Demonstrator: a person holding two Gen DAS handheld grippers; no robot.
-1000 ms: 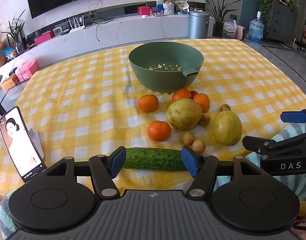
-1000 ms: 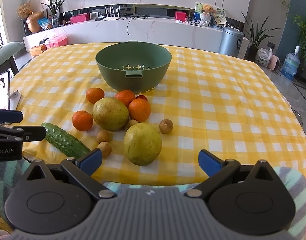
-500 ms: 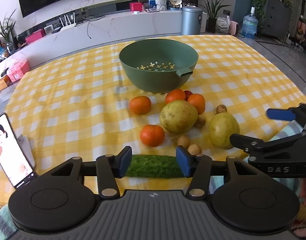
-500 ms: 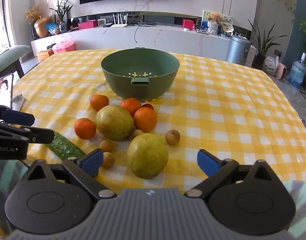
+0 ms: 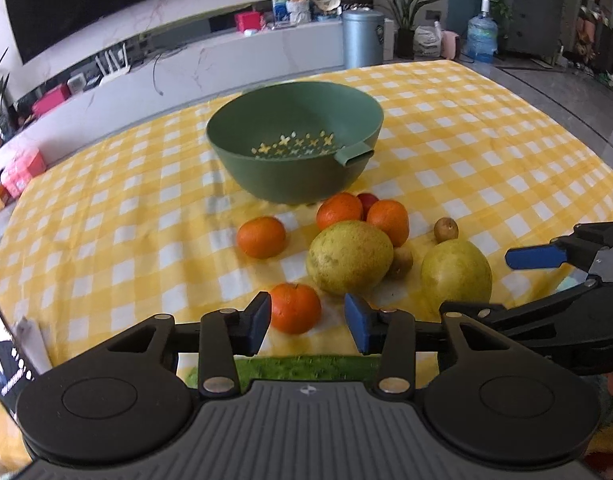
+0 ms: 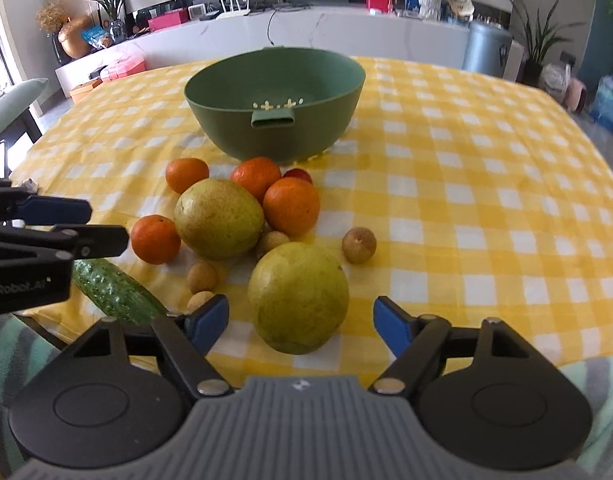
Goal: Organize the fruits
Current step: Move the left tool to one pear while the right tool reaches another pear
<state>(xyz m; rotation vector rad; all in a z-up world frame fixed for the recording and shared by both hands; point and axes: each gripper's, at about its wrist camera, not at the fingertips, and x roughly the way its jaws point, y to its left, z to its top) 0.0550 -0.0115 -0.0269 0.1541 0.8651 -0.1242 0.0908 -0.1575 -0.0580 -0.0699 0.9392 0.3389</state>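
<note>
Both your tongs have just been narrowing but grip nothing. The left tongs (image 5: 308, 322) now frame the orange (image 5: 295, 307) at lower centre instead of the cucumber (image 6: 112, 291); the right tongs (image 6: 300, 322) straddle the pear (image 6: 298, 297). The bowl (image 5: 294, 104) waits above.

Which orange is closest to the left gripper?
The lone orange in front of the left gripper, lined up between its open fingers; the other three sit farther back near the bowl.
</note>
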